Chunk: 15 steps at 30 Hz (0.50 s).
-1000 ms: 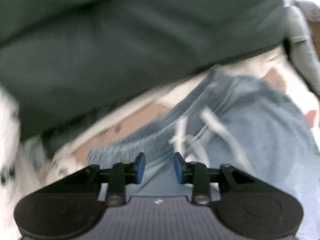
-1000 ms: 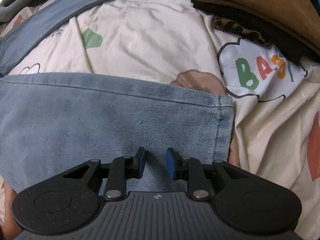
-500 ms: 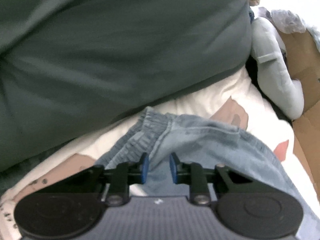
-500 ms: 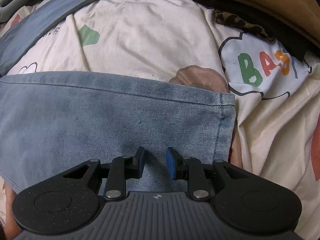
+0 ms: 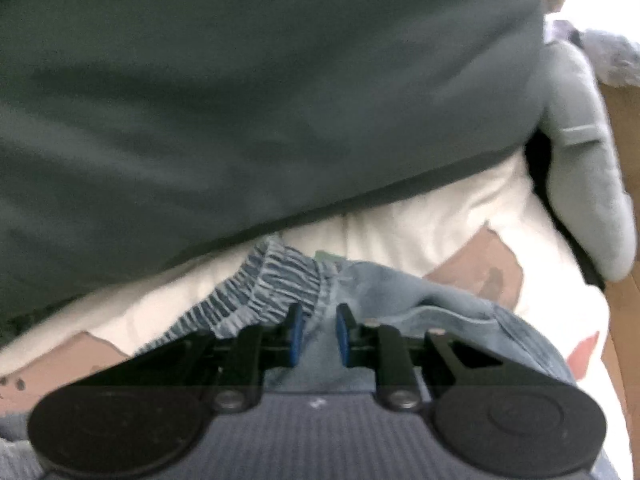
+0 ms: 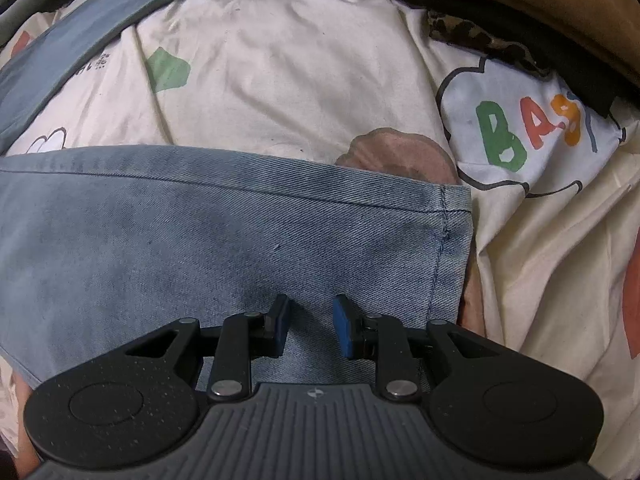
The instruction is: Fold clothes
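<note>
- left hand-held gripper (image 5: 317, 334): jaws have just been closing, now a narrow gap with denim bunched between the pads right at the waistband (image 5: 256, 292). Can't tell if the pads actually pinch it. Risk: grabs only the top layer or elastic ruffle, so a lift peels one layer and skews the fold
- right hand-held gripper (image 6: 310, 326): jaws apart, hovering over the jeans (image 6: 200, 240) leg near the hem (image 6: 456, 232), nothing clamped. Risk: if left pulls first, this end drags free across the bed sheet (image 6: 300, 60) and wrinkles
- jeans lie flat on the sheet, leg end in right view, waist end in left view. Uneven pull between the two ends would twist them
- green blanket (image 5: 240, 100) sits just behind the waistband; a forward swing could snag or catch under it
- folded stack (image 6: 520, 8), far right, is near the hem; a sweeping fold could knock it
</note>
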### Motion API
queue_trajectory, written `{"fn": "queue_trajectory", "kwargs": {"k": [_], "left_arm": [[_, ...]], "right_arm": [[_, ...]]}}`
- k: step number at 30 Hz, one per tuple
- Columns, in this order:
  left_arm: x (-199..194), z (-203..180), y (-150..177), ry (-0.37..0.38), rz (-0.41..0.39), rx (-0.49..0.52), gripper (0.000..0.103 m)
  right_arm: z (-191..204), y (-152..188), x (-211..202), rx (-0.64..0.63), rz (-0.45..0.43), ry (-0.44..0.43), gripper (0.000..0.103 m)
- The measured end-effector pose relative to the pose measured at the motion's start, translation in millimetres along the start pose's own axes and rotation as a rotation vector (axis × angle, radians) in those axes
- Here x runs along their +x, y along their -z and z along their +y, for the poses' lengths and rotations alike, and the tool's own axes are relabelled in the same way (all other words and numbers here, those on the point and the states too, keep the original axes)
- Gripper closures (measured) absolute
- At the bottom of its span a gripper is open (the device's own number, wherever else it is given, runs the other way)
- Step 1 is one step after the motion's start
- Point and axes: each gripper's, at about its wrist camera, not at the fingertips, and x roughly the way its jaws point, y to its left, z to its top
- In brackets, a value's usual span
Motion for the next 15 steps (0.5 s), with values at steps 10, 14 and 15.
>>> {"fn": "queue_trajectory", "kwargs": {"k": [10,14,15], "left_arm": [[-31,-5,0,0.081,-0.066,-0.007,0.091],[-43,-5,11,0.103,-0.034,-0.005,0.091],[-41,-4,12,0.099,-0.024,-0.007,0.091]], "right_arm": [[4,-5,3,-0.027,0.034,0.006,0.072],[4,-3,2,-0.012,0.027,0.004,0.072],[4,-3,2,-0.011,0.027,0.005,0.072]]}}
